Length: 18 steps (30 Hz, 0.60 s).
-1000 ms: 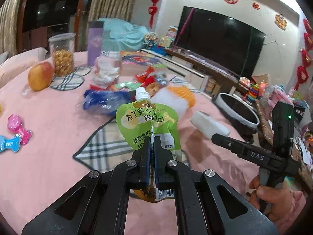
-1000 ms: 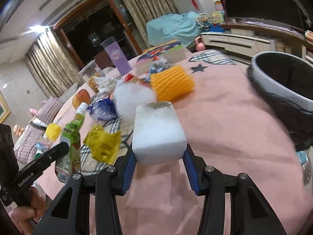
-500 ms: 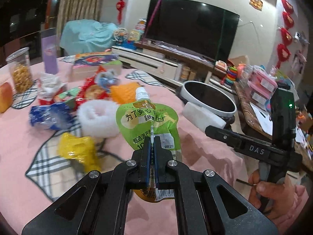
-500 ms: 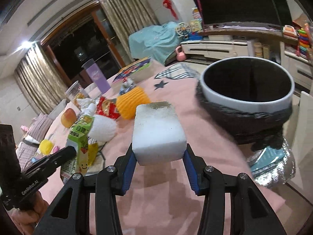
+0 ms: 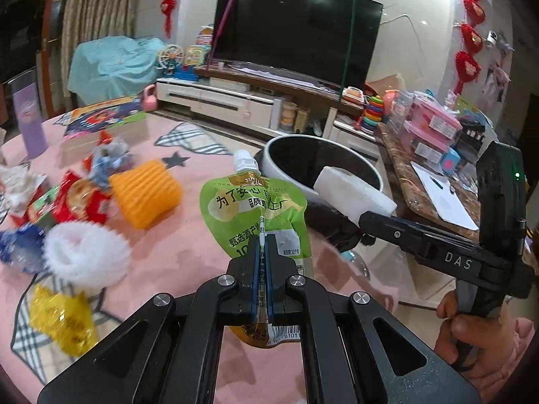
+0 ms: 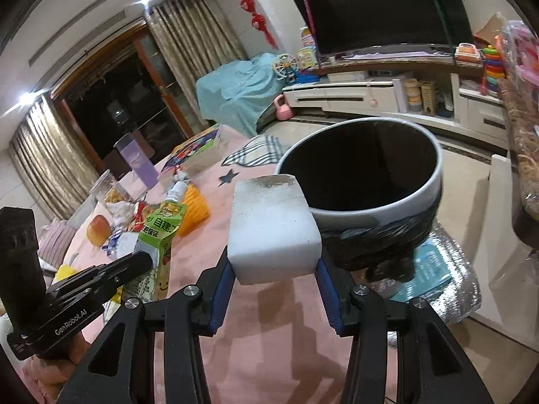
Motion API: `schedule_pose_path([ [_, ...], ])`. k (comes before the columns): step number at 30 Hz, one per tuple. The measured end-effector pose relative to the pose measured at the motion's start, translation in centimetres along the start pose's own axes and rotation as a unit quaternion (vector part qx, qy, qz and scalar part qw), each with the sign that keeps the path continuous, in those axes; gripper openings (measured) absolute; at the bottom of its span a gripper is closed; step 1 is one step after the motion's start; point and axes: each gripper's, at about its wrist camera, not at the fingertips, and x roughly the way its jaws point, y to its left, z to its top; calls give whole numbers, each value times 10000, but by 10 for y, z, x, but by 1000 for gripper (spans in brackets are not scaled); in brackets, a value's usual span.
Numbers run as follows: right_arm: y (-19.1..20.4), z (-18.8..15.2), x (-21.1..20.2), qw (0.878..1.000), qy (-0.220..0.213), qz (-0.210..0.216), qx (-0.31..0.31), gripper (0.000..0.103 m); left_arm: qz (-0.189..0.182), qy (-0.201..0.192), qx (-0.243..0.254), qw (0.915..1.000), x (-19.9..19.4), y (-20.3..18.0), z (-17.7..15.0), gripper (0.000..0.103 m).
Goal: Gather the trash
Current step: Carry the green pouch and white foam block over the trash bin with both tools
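A dark television [image 5: 296, 33] stands on a long white cabinet [image 5: 235, 101] at the far wall. Red ornaments [image 5: 168, 3] hang left of it. A teal cover [image 5: 111, 64] lies far left, a pink kettlebell [image 5: 150, 99] beside it. Stacking rings [image 5: 374, 111] stand at the right.

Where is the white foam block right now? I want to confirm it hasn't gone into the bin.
The white foam block sits clamped in the right gripper, just short of the bin rim, above the pink tablecloth.
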Motion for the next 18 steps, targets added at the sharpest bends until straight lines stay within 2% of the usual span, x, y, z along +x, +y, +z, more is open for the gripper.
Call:
schedule_pose_path([
  [18, -47, 36, 2, 9990, -38, -428, 134, 48, -316, 118, 410, 9986, 57, -43, 53, 2],
])
